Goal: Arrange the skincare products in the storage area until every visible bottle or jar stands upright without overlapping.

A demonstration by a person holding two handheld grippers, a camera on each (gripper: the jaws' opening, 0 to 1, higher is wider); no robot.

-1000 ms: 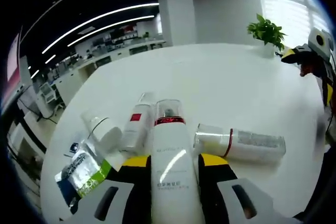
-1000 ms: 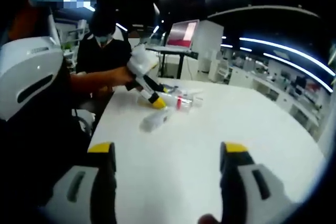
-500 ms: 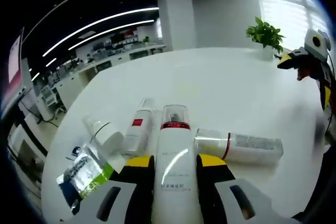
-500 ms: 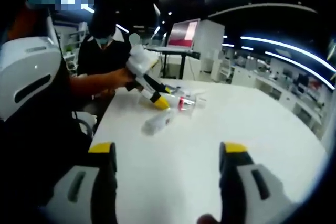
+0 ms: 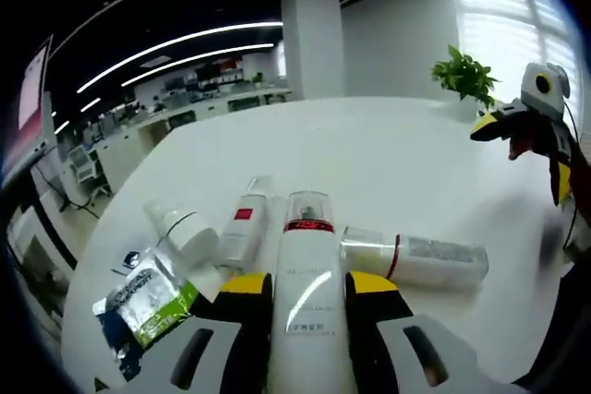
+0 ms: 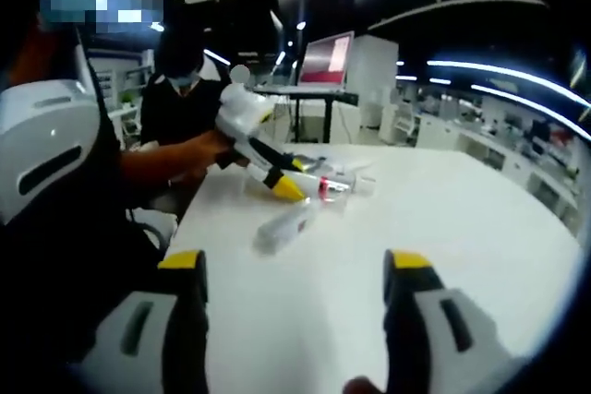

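A tall white bottle (image 5: 305,274) with a clear cap and a red band lies between my left gripper's (image 5: 307,285) yellow-tipped jaws, which press on both its sides. Left of it on the white table (image 5: 388,154) lie a small white bottle with a red label (image 5: 242,228), a round-capped white bottle (image 5: 180,226) and a green-and-blue sachet (image 5: 148,302). A clear-capped bottle (image 5: 416,258) lies on its side to the right. My right gripper (image 6: 295,269) is open over bare table. Its view shows the left gripper (image 6: 268,173) on the red-banded bottle (image 6: 325,186), with a lying bottle (image 6: 282,225) nearer.
A potted plant (image 5: 466,71) stands at the table's far edge. The right gripper (image 5: 517,122) hangs at the right of the left gripper view. A seated person (image 6: 185,89) and a monitor (image 6: 328,57) are behind the table, with office desks beyond.
Both views have shifted a little. The bottles look slightly larger in the right gripper view, so that gripper has come nearer. The left gripper keeps its hold on the tall bottle.
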